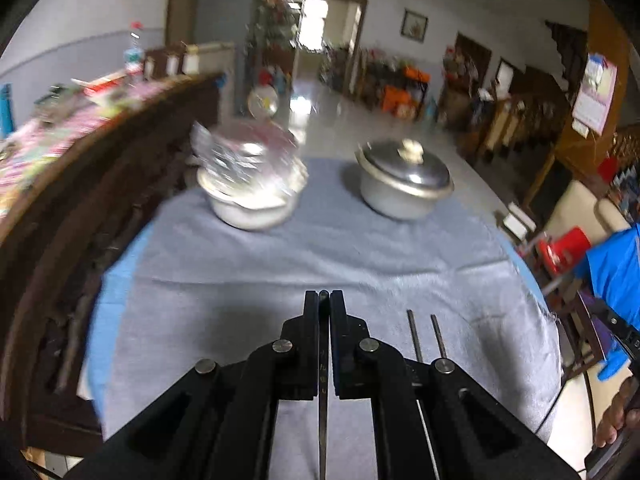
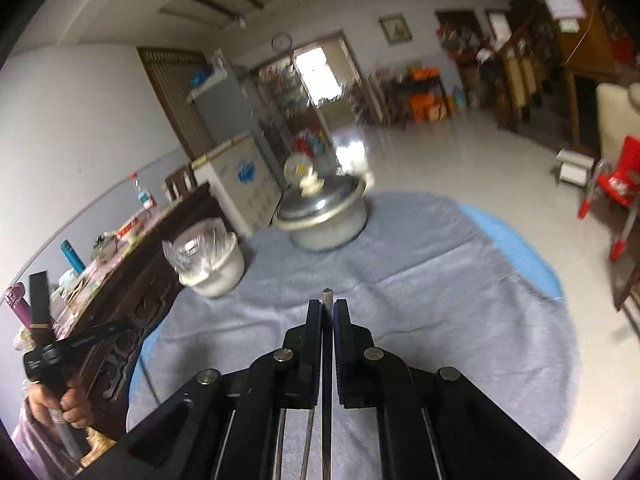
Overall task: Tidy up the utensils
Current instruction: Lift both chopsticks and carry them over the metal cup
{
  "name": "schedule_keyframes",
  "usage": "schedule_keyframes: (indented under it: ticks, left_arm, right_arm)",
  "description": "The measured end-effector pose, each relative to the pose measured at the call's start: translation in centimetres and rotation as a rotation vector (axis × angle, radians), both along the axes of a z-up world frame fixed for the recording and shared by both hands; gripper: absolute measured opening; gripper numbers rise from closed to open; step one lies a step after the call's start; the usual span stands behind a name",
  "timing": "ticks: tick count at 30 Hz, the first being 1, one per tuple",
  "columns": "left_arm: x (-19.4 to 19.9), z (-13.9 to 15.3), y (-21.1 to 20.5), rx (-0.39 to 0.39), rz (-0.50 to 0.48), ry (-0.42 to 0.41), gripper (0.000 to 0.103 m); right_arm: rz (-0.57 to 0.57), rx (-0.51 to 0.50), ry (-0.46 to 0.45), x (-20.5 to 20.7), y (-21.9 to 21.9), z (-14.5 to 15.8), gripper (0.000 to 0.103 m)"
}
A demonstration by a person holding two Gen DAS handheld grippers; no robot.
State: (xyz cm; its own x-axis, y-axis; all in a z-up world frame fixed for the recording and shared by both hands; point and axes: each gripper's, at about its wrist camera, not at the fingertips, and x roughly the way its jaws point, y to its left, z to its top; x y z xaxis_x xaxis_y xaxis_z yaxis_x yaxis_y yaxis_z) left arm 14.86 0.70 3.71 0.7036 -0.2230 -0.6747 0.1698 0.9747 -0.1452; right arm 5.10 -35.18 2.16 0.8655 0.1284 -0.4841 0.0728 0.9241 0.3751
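- a thin dark metal utensil (image 1: pixel 323 360) stands edge-on between the jaws of the left gripper (image 1: pixel 324 298), bottom centre of the left wrist view; the jaws are closed on it, and its top end is level with the fingertips.
- a second slim metal utensil (image 2: pixel 327 352) is clamped the same way in the right gripper (image 2: pixel 328 306), bottom centre of the right wrist view, its rounded tip poking just above the fingertips.
- two more thin metal rods (image 1: pixel 426 336) show just right of the left gripper, above the cloth; what they are cannot be told.
- both grippers hang over a grey cloth (image 1: pixel 360 248) spread on a round table with a blue rim (image 2: pixel 520 248).
- at the far edge of the cloth, centre of the left wrist view, sits a lidded metal pot (image 1: pixel 404 184) with a pale knob.
- left of it, well apart, an open pot holding crinkled clear plastic (image 1: pixel 252 188) is blurred.
- a dark carved wooden sideboard (image 1: pixel 100 200) runs along the left of the frame, its top crowded with bottles and packets.
- lower left of the right wrist view, a hand (image 2: pixel 60 404) grips a black handle.
- a red plastic chair (image 2: pixel 616 188) stands on the pale tiled floor at the right edge.
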Motion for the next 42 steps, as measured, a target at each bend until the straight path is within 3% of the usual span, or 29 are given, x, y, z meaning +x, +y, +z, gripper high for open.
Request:
schedule_keyframes:
  ticks: [7, 15, 24, 33, 42]
  left_arm:
    - [-6.7, 2.3, 4.5, -0.061, 0.093, -0.104, 0.005]
    - [-13.0, 2.3, 6.0, -0.088, 0.129, -0.151, 0.005]
    - [-18.6, 2.9, 5.1, -0.083, 0.15, -0.184, 0.005]
    - [-23.6, 5.6, 3.7, -0.018, 0.167, -0.294, 0.005]
    - [-26.2, 7.5, 2.8, -0.036, 0.13, -0.34, 0.005]
  right_arm:
    - [-0.087, -0.051, -0.096, -7.2, -0.2, 2.2, 0.006]
    - [-0.131, -0.082, -0.148, -13.4, 0.9, 3.0, 0.006]
    - [-0.118, -0.088, -0.194, -17.0, 3.0, 3.8, 0.006]
    - [-0.087, -0.077, -0.244, -19.4, 5.1, 5.1, 0.006]
    - [-0.055, -0.065, -0.313, -21.7, 6.6, 7.5, 0.006]
